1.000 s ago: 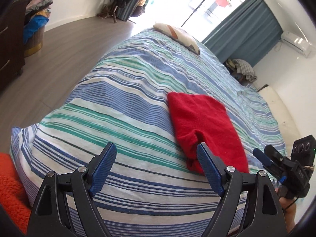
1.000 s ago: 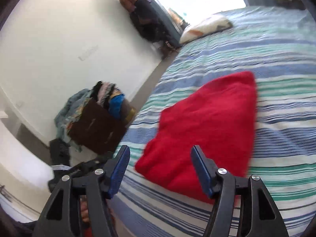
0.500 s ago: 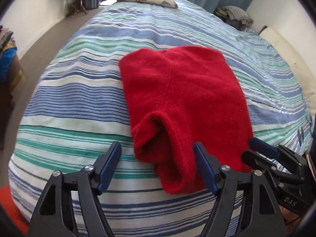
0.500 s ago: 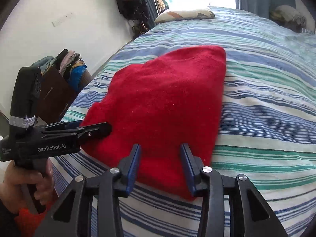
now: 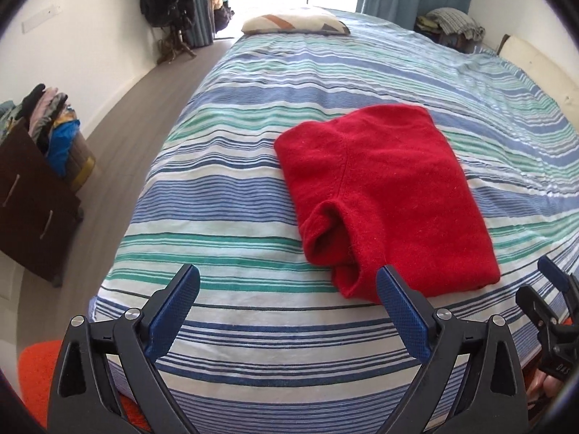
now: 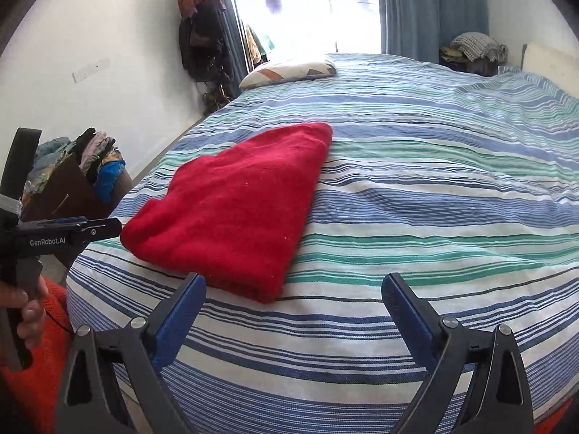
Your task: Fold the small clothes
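Note:
A folded red garment point(image 5: 383, 195) lies flat near the front edge of the striped bed point(image 5: 253, 166); it also shows in the right wrist view point(image 6: 235, 206). My left gripper point(image 5: 286, 307) is open and empty, held back from the garment's near left corner. My right gripper point(image 6: 293, 311) is open and empty, held back from the garment's near right corner. The right gripper also shows at the right edge of the left wrist view point(image 5: 542, 296). The left gripper also shows at the left of the right wrist view point(image 6: 72, 235).
A pillow point(image 5: 293, 21) lies at the far end of the bed. A dark wooden box stuffed with clothes point(image 5: 36, 166) stands on the floor at left. An orange rug point(image 5: 32, 372) lies below the bed's front edge. A pile of fabric point(image 6: 474, 49) sits at the far right.
Both grippers have pulled back from the red garment toward the bed's front edge. The right gripper's jaws have opened wide from nearly closed. The garment lies where it was.

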The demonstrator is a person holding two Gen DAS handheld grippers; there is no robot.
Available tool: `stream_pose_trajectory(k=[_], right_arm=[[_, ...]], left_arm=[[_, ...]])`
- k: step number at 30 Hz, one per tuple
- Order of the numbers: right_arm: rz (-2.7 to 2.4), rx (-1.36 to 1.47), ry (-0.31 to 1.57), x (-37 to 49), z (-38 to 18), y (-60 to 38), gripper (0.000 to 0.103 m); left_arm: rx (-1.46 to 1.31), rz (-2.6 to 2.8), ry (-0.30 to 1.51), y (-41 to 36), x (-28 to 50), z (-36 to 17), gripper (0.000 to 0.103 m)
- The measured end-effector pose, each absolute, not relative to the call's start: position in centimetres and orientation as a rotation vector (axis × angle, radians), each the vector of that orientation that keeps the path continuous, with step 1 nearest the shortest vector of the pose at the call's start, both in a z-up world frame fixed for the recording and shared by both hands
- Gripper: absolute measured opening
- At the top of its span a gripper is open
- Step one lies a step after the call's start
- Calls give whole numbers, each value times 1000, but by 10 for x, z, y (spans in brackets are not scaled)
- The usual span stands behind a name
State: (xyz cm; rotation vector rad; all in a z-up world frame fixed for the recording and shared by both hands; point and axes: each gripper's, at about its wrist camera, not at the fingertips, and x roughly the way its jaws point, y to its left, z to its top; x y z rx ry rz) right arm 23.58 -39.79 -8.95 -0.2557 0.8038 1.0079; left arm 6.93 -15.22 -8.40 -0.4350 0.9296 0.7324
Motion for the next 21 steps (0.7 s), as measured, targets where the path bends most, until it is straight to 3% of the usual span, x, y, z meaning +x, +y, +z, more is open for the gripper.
stream_pose_trajectory(k=[21], right_arm=[[1030,-226,786,232,-80,-411,97]], left_arm=[[-396,713,914,-154,70,-77,99]])
